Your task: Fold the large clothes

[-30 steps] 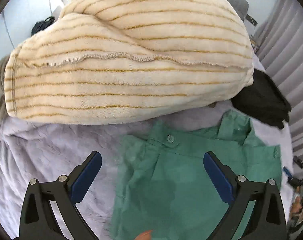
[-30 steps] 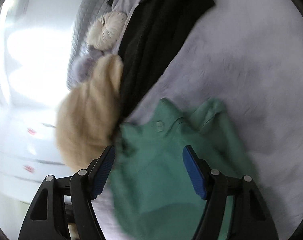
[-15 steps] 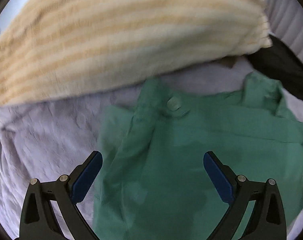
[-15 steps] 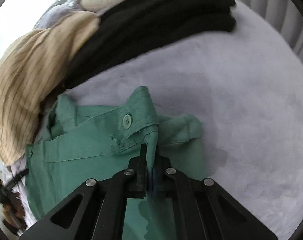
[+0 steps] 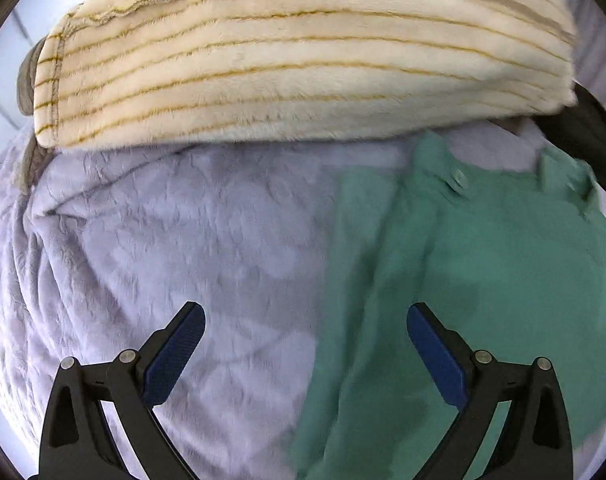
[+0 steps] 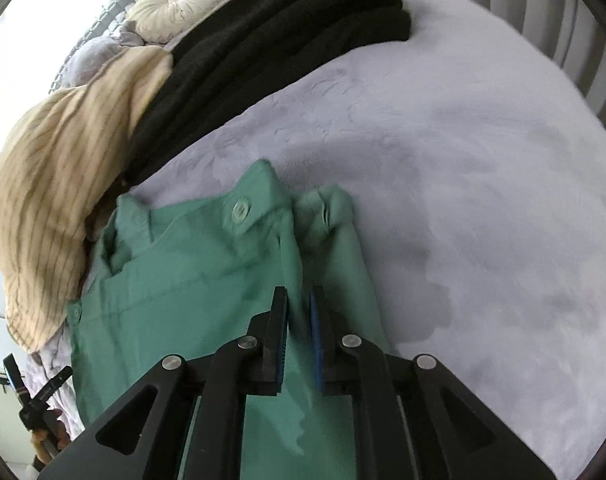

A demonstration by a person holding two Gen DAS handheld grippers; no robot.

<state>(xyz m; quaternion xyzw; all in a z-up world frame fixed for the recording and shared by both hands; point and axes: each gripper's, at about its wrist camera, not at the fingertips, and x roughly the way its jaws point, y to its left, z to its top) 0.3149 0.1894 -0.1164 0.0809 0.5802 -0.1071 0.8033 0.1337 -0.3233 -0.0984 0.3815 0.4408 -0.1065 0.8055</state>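
A green buttoned garment (image 5: 463,280) lies on a lilac plush bedspread (image 5: 183,240). In the left wrist view my left gripper (image 5: 305,328) is open and empty; its right finger hangs over the garment's left edge and its left finger over bare bedspread. In the right wrist view the green garment (image 6: 183,280) shows its waistband button (image 6: 241,209). My right gripper (image 6: 299,320) has its jaws nearly closed on a ridge of the green fabric below the button.
A cream striped fleece blanket (image 5: 303,52) is heaped behind the garment, also in the right wrist view (image 6: 59,176). Folded black clothes (image 6: 271,36) and a round cream cushion (image 6: 175,4) lie beyond. Bare bedspread (image 6: 483,200) spreads to the right.
My right gripper shut on the green fabric near the button and still holds it, jaws slightly wider now. My left gripper stayed open and shifted left, so the garment now sits at its right.
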